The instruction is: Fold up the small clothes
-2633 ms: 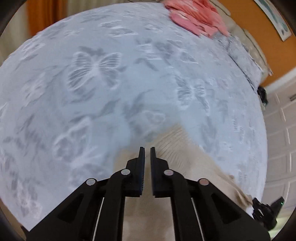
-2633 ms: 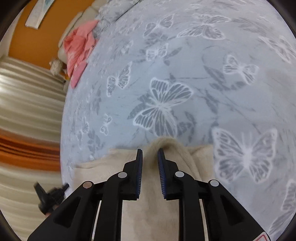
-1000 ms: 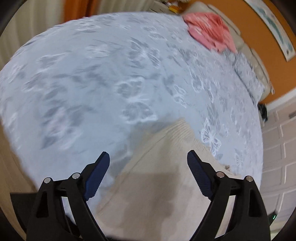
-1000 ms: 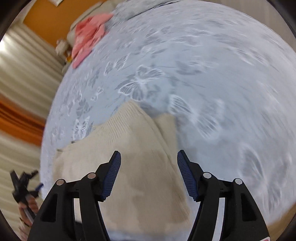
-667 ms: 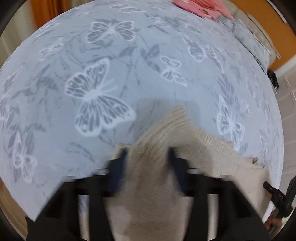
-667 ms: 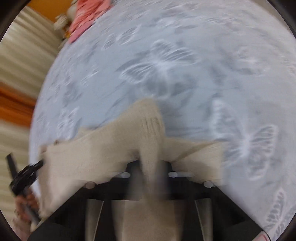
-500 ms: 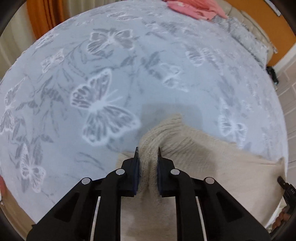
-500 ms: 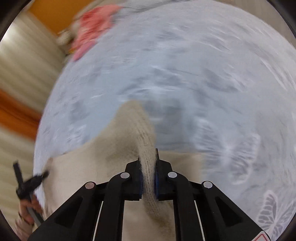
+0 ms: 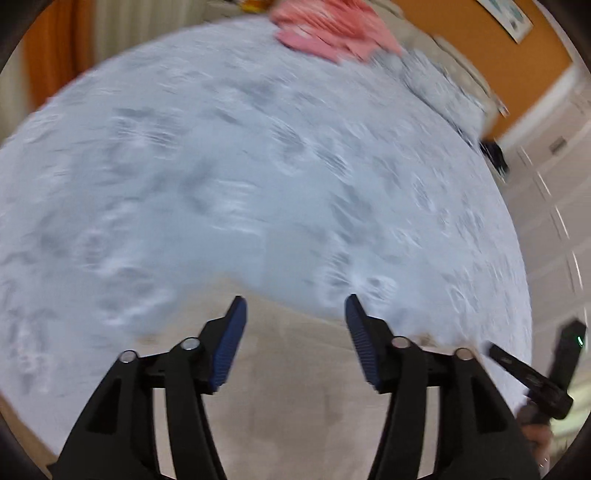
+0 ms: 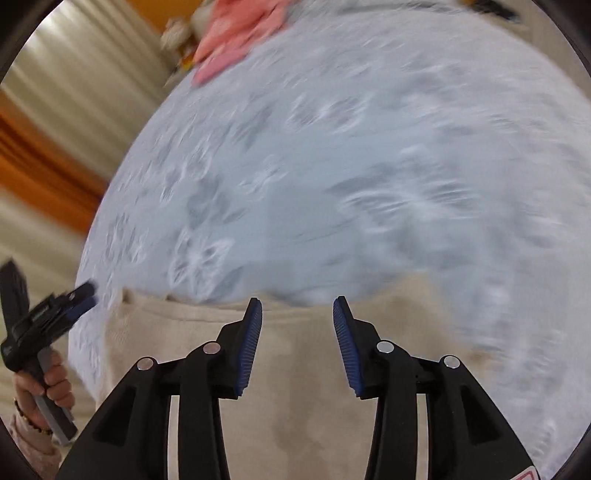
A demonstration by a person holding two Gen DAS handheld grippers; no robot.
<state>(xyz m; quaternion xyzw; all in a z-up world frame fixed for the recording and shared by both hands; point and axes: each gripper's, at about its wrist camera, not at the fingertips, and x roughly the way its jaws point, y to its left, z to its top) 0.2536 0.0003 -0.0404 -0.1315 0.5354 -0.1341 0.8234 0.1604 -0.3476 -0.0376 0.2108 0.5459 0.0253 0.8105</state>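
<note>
A beige knitted garment (image 9: 295, 387) lies flat on the pale blue butterfly bedspread (image 9: 240, 166), at the near edge. My left gripper (image 9: 293, 302) is open and empty, above the garment's far edge. In the right wrist view the same beige garment (image 10: 295, 387) lies under my right gripper (image 10: 297, 301), which is open and empty. The left gripper (image 10: 79, 297) shows at that view's left edge, held in a hand. The right gripper (image 9: 532, 354) shows at the left wrist view's right edge. Both views are blurred.
A pink garment (image 9: 328, 33) lies at the far end of the bed, also in the right wrist view (image 10: 236, 33). Grey pillows (image 9: 443, 88) sit by an orange wall. Striped curtains (image 10: 74, 92) hang left of the bed. White cupboard doors (image 9: 554, 221) stand at the right.
Half a second ago both grippers were shut on pinched folds of the beige garment. Now both have opened and let go, and the garment lies flat.
</note>
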